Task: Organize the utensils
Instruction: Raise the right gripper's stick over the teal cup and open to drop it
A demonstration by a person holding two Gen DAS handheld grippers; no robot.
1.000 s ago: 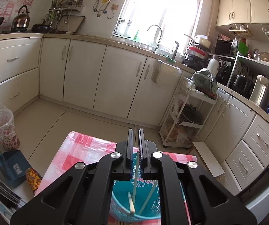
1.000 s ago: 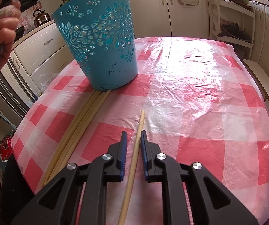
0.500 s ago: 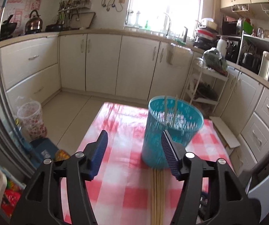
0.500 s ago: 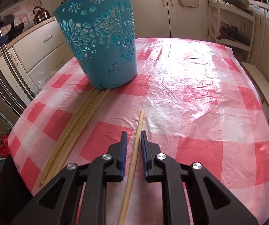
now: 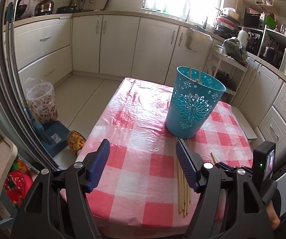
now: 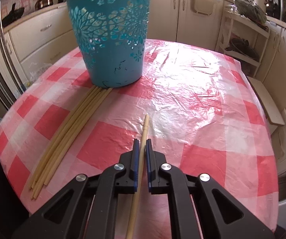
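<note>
The right claw [image 6: 141, 153] has a single chopstick [image 6: 143, 137] between its nearly closed jaws; whether it is pinched firm I cannot tell. Squeeze fully, lift it level off the checked surface [image 6: 202, 119], then tip it upright over the blue basket [image 6: 111, 33]. The left claw [image 5: 143, 165] hangs wide open, empty, near the bundle of chopsticks [image 5: 181, 195] lying just in front of the basket.
</note>
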